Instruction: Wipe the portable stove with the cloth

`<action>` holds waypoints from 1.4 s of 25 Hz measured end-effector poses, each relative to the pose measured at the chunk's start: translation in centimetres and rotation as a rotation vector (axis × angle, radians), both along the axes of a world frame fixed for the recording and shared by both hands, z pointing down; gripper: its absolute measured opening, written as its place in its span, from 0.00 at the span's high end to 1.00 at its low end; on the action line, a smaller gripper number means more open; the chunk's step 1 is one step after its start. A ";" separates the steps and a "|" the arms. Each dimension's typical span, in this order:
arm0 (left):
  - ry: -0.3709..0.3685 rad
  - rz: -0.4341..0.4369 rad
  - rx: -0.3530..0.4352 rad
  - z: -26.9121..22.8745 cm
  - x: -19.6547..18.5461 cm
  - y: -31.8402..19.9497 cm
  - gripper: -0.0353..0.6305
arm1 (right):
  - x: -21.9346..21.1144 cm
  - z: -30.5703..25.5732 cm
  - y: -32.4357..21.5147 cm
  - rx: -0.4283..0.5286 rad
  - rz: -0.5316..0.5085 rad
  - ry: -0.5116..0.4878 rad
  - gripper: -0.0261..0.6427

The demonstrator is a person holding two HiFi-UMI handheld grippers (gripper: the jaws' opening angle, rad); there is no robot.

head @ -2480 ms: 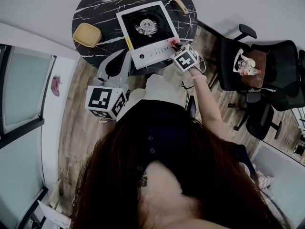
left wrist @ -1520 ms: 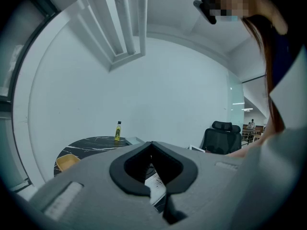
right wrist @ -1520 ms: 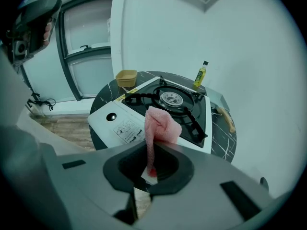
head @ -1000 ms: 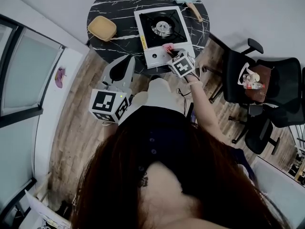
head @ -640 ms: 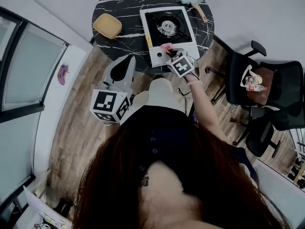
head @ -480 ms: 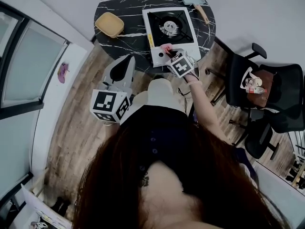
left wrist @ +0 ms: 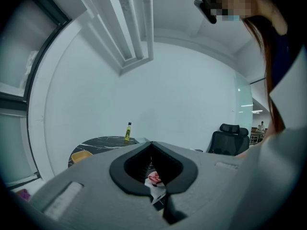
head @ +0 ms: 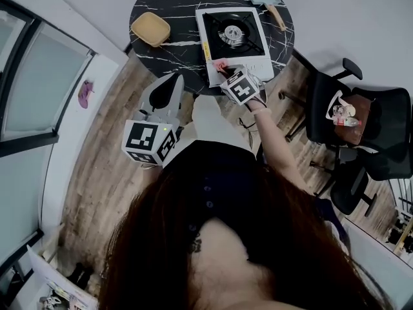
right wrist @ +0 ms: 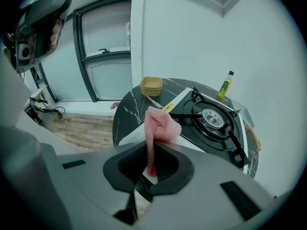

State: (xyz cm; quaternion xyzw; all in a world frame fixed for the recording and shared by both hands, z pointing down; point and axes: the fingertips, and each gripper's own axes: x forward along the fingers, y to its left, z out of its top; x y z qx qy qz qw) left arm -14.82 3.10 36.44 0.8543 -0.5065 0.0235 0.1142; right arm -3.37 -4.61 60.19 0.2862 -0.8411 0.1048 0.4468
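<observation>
Pink cloth [right wrist: 162, 126] looks fluffy, black veined table [head: 169, 2] glossy, floor [head: 110, 166] wooden.

The cloth [right wrist: 160, 126] is showing a soft pink. The portable stove [right wrist: 211, 123] is wearing a white body, a black top and a silvery burner, with a yellow label [head: 207, 51] along its left edge. The round table [head: 168, 5] is showing black with thin white marble veins. At upper left of the head view, a square dish [head: 150, 29] is glowing yellow. The bottle [right wrist: 224, 86] is showing yellow-green under a black cap. The left gripper [left wrist: 151, 143] and right gripper [right wrist: 152, 146] are showing grey shells, black jaw pads and black-and-white square markers. The floor [head: 110, 173] is showing brown wood planks.
</observation>
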 end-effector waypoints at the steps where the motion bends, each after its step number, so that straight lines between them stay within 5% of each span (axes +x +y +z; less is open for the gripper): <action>1: 0.000 -0.005 0.000 0.0 -0.1 0.0 0.93 | -0.3 0.0 0.1 -0.002 -0.007 -0.005 0.92; 21: 0.006 -0.014 -0.039 1.1 -1.7 -1.6 0.93 | -4.3 0.1 1.4 -0.024 -0.063 -0.081 0.92; 35: -0.010 0.026 -0.038 0.8 -4.1 -4.4 0.93 | -5.3 -0.1 -0.1 -0.005 -0.046 -0.018 0.92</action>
